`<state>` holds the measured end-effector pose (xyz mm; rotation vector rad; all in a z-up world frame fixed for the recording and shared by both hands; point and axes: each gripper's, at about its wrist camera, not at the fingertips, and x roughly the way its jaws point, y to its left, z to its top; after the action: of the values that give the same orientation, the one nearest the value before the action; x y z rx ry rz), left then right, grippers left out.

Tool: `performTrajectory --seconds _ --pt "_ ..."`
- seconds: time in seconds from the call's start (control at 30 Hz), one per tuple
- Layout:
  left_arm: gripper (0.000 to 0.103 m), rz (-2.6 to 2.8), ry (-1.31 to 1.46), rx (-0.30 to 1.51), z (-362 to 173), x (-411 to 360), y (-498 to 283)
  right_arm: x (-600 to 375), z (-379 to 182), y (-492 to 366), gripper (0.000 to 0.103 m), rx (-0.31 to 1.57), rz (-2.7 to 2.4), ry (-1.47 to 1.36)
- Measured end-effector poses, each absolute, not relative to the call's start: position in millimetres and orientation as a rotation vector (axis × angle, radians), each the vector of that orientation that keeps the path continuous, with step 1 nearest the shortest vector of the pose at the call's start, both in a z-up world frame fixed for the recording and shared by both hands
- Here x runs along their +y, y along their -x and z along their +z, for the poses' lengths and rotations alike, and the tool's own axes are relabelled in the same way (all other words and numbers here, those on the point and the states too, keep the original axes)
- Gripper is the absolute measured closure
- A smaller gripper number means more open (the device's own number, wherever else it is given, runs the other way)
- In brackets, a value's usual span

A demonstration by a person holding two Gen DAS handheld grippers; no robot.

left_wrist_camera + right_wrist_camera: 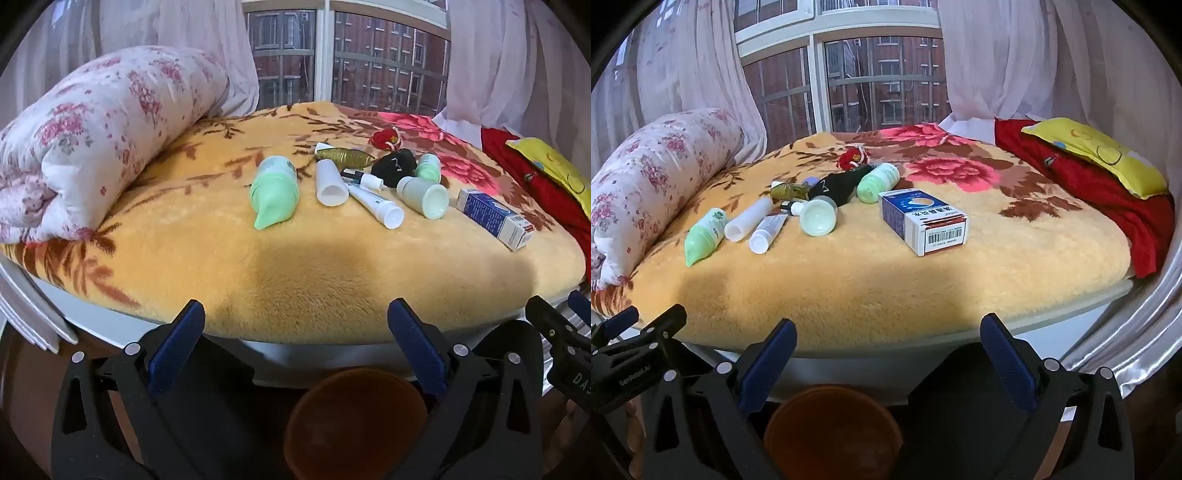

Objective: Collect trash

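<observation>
Trash lies scattered on a yellow floral blanket [332, 266] that covers a bed before a window [325, 55]. Left wrist view, from left to right: a pale green bottle with a pointed cap [275, 192]; a white open-ended tube [330, 182]; a white ointment tube [375, 203] with its cap toward the camera; a small dark spray vial [364, 178]; a grey-white jar on its side [423, 196]; and a blue-and-white carton [495, 218], set somewhat apart at the right. Behind this row lie a gold ribbed item [343, 154], a black bundle [393, 167], a second green bottle [428, 167] and a red ornament [386, 138]; what the black bundle is cannot be told from either view. A rolled floral quilt [99, 136] rests along the blanket's left edge; a yellow cushion [1097, 153] lies on red cloth [1108, 199] at the right.

The left gripper [295, 332] hangs below the bed edge, its blue-padded fingers spread wide with nothing between them. The right gripper [888, 347] stands the same way, released and empty, short of the carton [925, 219]. An orange bin [356, 424] sits on the floor beneath both grippers, its rim also visible in the right wrist view [833, 432]. Each gripper appears at the edge of the other's view.
</observation>
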<state>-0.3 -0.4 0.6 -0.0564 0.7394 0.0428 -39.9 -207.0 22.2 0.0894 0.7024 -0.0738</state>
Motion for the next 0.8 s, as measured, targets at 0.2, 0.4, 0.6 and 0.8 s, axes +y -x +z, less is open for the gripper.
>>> performTrajectory --seconds 0.2,0.4,0.6,0.8 --pt "0.006 0.046 0.013 0.716 5.0 -4.5 4.5 -204.6 21.9 46.4 0.005 0.687 -0.077 -0.069" --pt "0.006 0.058 0.023 0.716 0.4 -7.9 4.8 -204.3 16.1 48.4 0.005 0.691 -0.081 -0.071" --pt "0.006 0.071 0.018 0.718 -0.2 -7.5 4.5 -205.7 20.3 39.8 0.005 0.71 -0.081 -0.075" --pt "0.006 0.069 0.028 0.728 -2.7 -5.3 3.0 -205.7 20.3 39.4 0.005 0.71 -0.08 -0.073"
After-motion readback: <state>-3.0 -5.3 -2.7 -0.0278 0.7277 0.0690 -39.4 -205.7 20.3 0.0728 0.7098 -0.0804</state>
